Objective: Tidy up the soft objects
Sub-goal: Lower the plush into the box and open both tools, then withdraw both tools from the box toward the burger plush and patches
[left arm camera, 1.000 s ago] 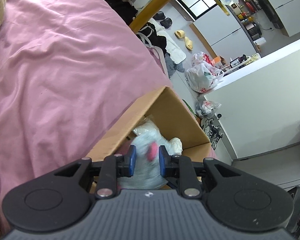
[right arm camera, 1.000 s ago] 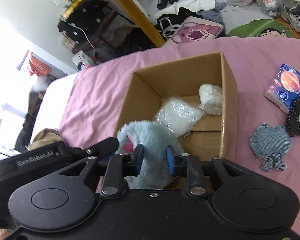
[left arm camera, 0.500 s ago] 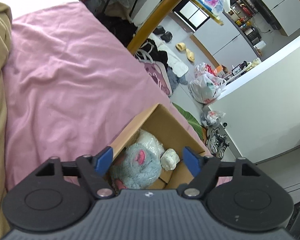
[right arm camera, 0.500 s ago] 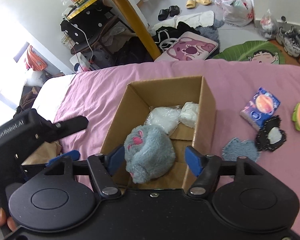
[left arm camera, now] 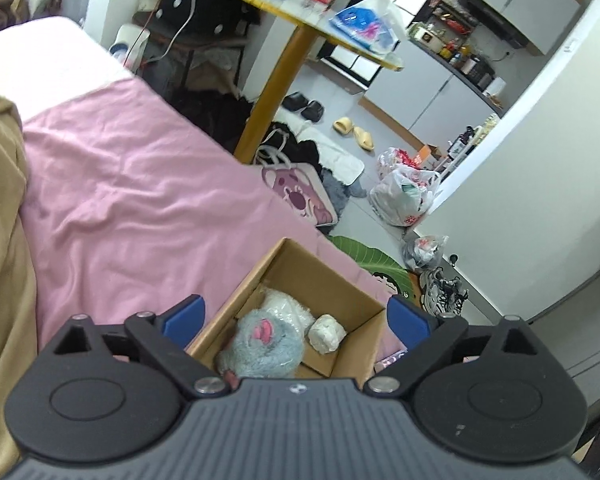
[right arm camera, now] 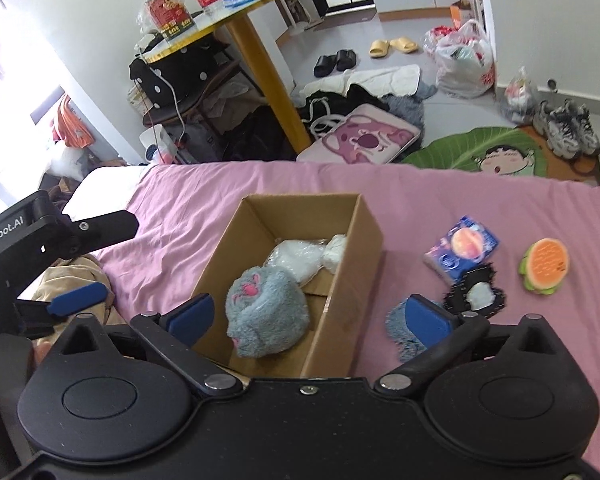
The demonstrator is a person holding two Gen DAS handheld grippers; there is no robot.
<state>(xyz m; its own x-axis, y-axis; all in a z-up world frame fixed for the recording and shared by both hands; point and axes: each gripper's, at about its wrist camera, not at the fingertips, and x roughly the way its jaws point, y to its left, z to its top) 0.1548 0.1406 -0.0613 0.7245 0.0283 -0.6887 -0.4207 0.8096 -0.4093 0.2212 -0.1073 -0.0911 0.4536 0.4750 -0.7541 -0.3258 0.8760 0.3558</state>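
Note:
An open cardboard box (right arm camera: 364, 248) (left arm camera: 364, 332) sits on the pink bed sheet (right arm camera: 204, 216). Inside lie a fluffy grey-blue plush with pink marks (right arm camera: 266, 312) (left arm camera: 262, 350), a clear-wrapped white bundle (right arm camera: 296, 258) and a small white wad (right arm camera: 334, 250) (left arm camera: 326, 332). My left gripper (left arm camera: 296, 314) hangs open above the box; it also shows at the left of the right wrist view (right arm camera: 96, 256). My right gripper (right arm camera: 306, 316) is open over the box's near end, holding nothing. Right of the box lie a denim patch (right arm camera: 398, 326), a black-edged patch (right arm camera: 476, 296), a blue packet (right arm camera: 462, 248) and a burger-shaped toy (right arm camera: 546, 266).
A tan blanket (left arm camera: 0, 240) lies along the bed's left side. Beyond the bed edge stand a yellow-legged round table (right arm camera: 256, 68), clothes, slippers, plastic bags (right arm camera: 464, 60), shoes and a green leaf mat (right arm camera: 484, 152) on the floor. A white wall (left arm camera: 540, 160) rises at right.
Both grippers let go of the grey-blue plush, which now rests in the box. Both opened wide and pulled up and back from the box.

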